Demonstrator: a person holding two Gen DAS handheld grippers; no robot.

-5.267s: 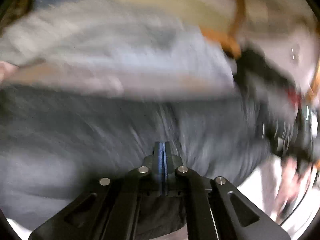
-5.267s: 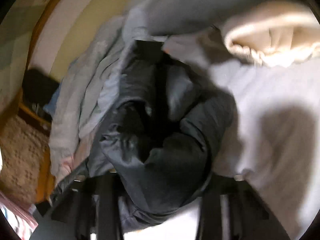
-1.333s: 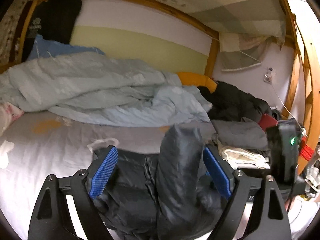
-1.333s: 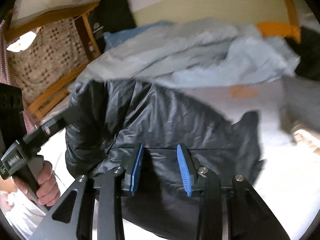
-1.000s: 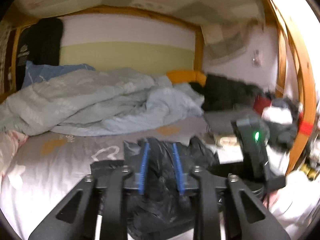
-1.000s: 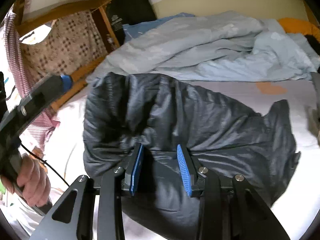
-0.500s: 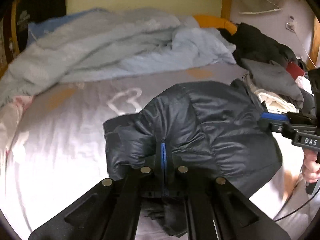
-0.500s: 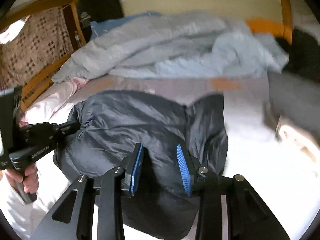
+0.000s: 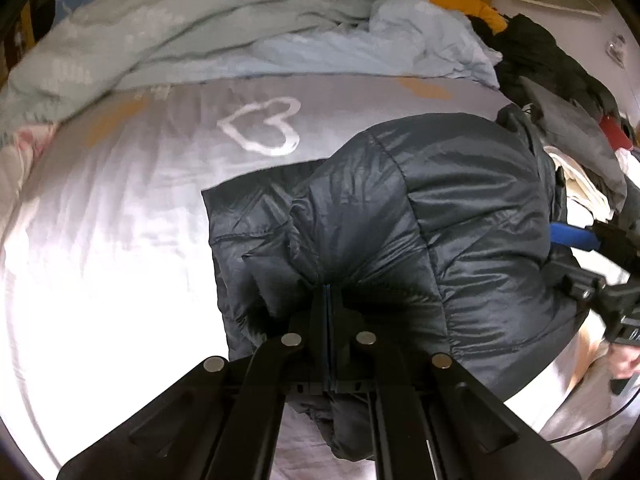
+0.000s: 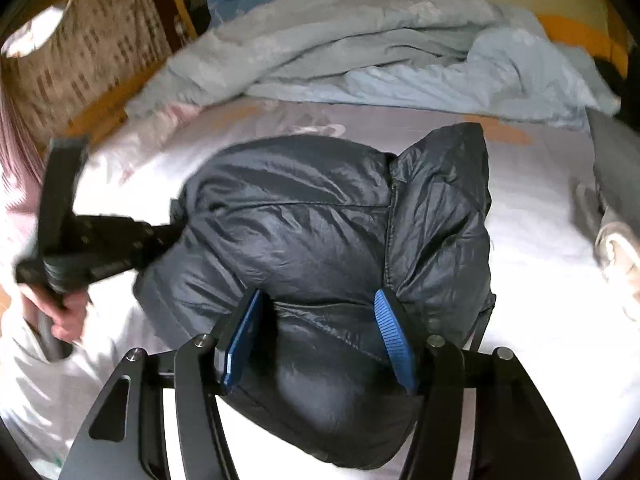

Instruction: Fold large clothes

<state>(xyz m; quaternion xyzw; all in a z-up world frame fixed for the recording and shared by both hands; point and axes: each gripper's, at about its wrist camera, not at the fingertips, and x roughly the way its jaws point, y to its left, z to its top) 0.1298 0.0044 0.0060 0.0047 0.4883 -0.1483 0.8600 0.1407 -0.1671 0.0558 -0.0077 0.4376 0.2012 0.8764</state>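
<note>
Now lowered onto the bed sheet point(image 9: 120, 240) beside its heart print point(image 9: 262, 128): dark puffer jacket point(image 9: 420, 216), bundled. Left gripper point(image 9: 328, 300) fingers pinched on its edge; right gripper point(image 10: 316, 336) fingers newly spread wide, releasing. Ready for flattening.

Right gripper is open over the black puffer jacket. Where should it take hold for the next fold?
Probably the loose flap of the jacket sticking up at the far right corner, approached from the right. It stands raised and thin enough to pinch, while the bulk between the right gripper fingers looks too puffy.
</note>
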